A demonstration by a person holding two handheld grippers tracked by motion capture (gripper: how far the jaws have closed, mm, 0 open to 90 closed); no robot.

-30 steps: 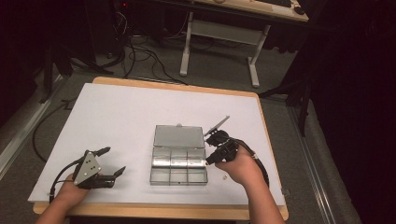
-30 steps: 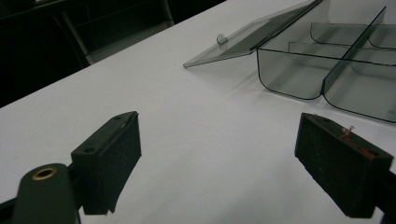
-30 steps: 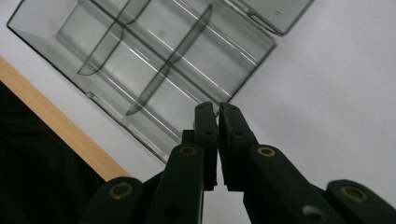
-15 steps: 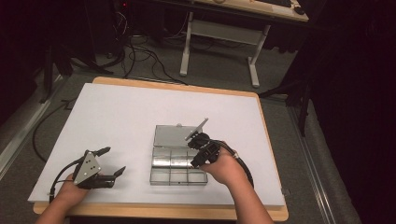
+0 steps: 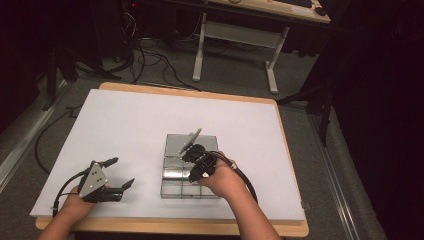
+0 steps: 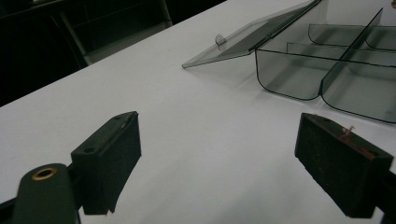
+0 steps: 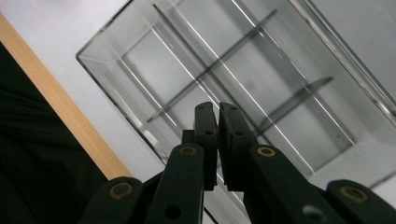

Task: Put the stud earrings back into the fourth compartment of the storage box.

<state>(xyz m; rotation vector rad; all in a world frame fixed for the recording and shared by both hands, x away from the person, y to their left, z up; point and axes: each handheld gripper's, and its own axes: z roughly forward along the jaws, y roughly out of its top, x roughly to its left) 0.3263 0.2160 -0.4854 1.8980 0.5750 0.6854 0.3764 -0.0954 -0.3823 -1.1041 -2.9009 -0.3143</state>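
Sitting mid-surface (image 5: 125, 120), lid flung back: clear box (image 5: 175, 192), compartments looking empty. Hovering over it, right gripper (image 5: 192, 152) with fingers pinched nearly together, holding nothing visible. Resting well left, left gripper (image 5: 117, 175), fingers spread wide. Goal unstated; likely filling or closing remaining.

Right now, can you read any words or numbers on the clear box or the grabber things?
None. The clear box, its open lid and the white table carry no writing. The left gripper and right gripper show only plain black jaws and brass rivets.
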